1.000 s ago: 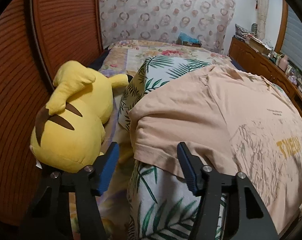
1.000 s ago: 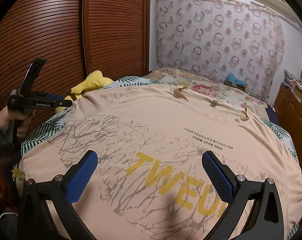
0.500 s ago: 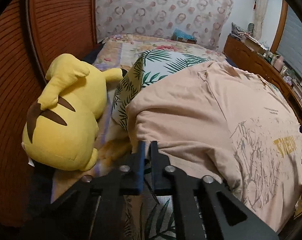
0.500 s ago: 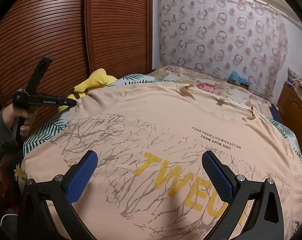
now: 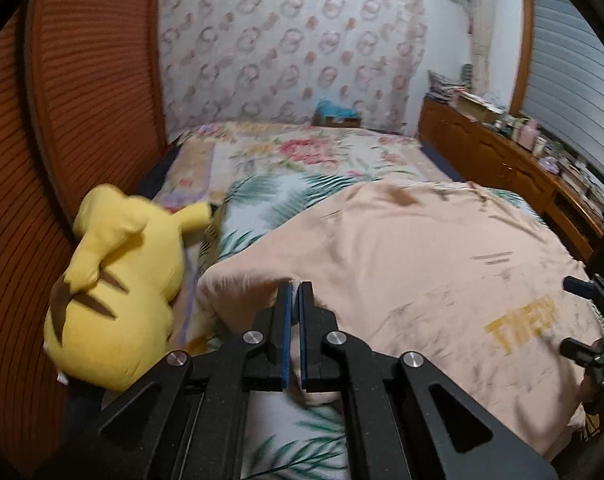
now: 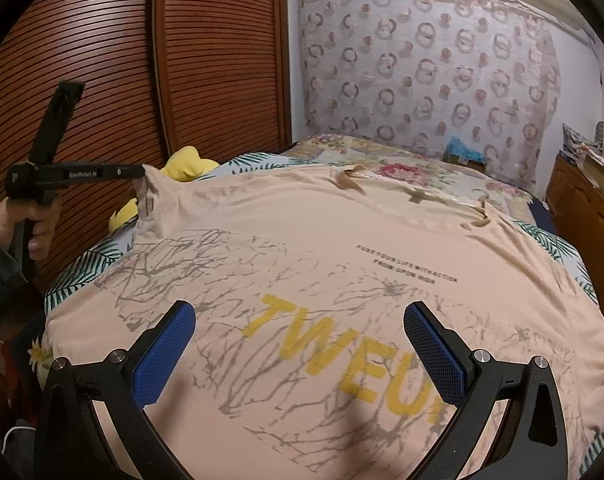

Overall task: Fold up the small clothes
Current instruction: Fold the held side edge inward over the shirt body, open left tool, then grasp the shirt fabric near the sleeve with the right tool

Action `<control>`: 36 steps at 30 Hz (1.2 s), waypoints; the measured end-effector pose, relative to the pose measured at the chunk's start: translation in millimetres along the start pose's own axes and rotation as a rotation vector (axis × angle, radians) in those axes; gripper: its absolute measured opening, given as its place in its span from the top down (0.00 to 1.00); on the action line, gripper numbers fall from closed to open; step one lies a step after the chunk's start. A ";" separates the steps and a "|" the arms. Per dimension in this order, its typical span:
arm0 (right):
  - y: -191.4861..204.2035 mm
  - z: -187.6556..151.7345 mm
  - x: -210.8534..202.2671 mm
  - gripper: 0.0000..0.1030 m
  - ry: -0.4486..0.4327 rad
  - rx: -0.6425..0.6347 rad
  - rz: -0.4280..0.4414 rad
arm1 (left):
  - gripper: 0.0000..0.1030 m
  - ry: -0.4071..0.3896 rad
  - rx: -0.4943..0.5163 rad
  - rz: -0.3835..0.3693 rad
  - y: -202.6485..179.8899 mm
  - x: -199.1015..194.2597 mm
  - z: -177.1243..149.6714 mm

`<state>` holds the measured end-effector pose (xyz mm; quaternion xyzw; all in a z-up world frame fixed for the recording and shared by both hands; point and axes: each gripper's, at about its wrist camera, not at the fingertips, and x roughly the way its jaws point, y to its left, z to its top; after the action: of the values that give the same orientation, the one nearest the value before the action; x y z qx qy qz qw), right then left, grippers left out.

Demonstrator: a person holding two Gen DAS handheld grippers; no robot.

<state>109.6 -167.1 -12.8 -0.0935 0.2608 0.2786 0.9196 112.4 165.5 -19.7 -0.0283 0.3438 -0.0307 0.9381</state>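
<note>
A peach T-shirt (image 6: 322, 240) with yellow letters and grey branch print lies spread front up on the bed; it also shows in the left wrist view (image 5: 414, 256). My left gripper (image 5: 295, 292) is shut on the shirt's left sleeve edge and holds it lifted off the bed; in the right wrist view this gripper (image 6: 135, 171) pulls the sleeve up into a peak. My right gripper (image 6: 299, 340) is open and empty, hovering over the shirt's lower front by the yellow letters.
A yellow plush toy (image 5: 117, 288) lies left of the shirt against the brown slatted wardrobe (image 6: 121, 72). A palm-leaf cover (image 5: 261, 208) lies under the shirt, a floral sheet (image 5: 302, 148) beyond. A cluttered wooden cabinet (image 5: 502, 148) runs along the right.
My left gripper shut on the sleeve edge and has lifted it up and forward. The right gripper stays open and has barely moved.
</note>
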 end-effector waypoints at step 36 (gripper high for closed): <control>9.8 19.0 5.6 0.16 0.000 -0.062 0.052 | 0.22 -0.149 0.011 -0.032 -39.4 -38.8 -22.8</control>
<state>116.2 -150.4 0.1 -0.1152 0.2543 0.3105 0.9086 66.6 128.5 -9.2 -0.0309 0.2725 -0.0455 0.9606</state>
